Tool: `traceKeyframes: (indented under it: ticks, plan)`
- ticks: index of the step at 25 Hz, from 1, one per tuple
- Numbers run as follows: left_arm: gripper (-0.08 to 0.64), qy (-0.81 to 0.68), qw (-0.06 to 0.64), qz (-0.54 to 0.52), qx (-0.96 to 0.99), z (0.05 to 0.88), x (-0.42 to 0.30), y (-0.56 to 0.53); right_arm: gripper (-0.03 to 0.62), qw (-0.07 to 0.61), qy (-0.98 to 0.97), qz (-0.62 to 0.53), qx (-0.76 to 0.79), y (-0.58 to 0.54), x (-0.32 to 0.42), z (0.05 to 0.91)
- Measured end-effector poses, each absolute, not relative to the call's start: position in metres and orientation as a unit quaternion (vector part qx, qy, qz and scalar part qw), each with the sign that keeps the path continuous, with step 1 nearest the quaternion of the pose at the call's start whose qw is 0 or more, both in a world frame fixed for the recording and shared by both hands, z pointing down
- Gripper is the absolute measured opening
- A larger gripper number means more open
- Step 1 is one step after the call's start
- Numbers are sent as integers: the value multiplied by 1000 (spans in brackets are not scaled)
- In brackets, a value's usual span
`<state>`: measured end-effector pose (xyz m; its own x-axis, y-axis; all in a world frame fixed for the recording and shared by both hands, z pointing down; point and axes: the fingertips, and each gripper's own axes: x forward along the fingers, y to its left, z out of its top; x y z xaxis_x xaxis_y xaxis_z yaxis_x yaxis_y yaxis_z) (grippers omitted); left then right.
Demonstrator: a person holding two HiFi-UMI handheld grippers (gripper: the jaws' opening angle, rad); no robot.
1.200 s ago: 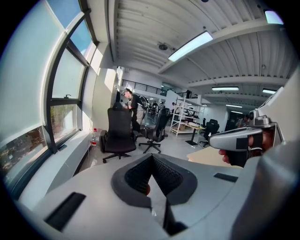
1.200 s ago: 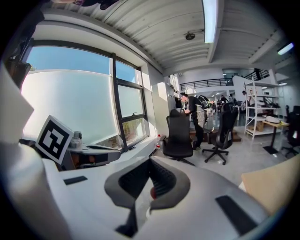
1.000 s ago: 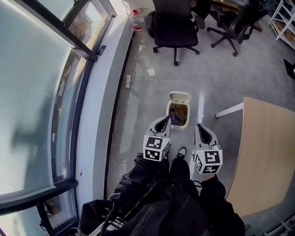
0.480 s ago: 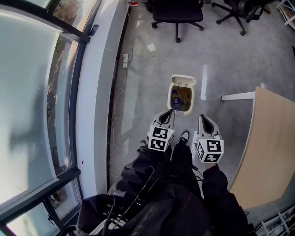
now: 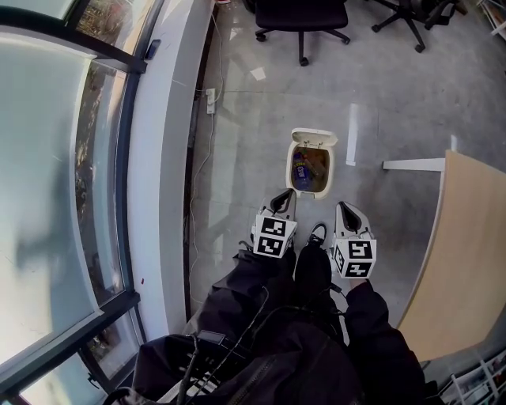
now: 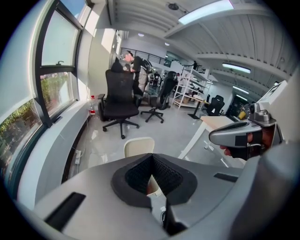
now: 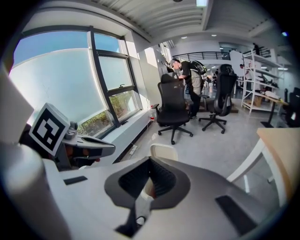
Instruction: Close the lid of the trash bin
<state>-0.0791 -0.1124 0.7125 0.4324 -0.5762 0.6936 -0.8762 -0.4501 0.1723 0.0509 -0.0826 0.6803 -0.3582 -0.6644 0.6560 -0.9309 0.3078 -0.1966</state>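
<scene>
A small cream trash bin [image 5: 289,168] stands on the grey floor with rubbish inside. Its lid [image 5: 314,139] is tipped up and open on the far side. My left gripper [image 5: 284,196] hangs just short of the bin's near left corner, jaws shut and empty. My right gripper [image 5: 346,208] is level with it, to the right of the bin's near end, also shut and empty. Neither touches the bin. In the left gripper view the cream lid [image 6: 139,146] rises just beyond the closed jaws. The right gripper view shows the same lid [image 7: 164,151].
A black office chair [image 5: 301,16] stands beyond the bin, with another at the far right. A wooden table [image 5: 462,253] fills the right side. A white sill [image 5: 162,158] and windows run along the left, with a power strip [image 5: 209,99] and cable on the floor. My shoe [image 5: 315,235] is between the grippers.
Both grippers have sunk towards the floor side by side, staying shut. The bin's lid stays open.
</scene>
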Motion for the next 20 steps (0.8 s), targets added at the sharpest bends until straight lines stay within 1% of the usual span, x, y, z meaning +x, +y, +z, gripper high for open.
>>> traceKeyframes:
  ticks: [15, 20]
  plan:
    - [0, -439, 223, 305, 816, 766, -53, -189, 5, 244, -765, 302, 515, -89, 76, 727]
    - [0, -437, 191, 324, 817, 783, -45, -223, 5, 245, -758, 310, 520, -87, 86, 739]
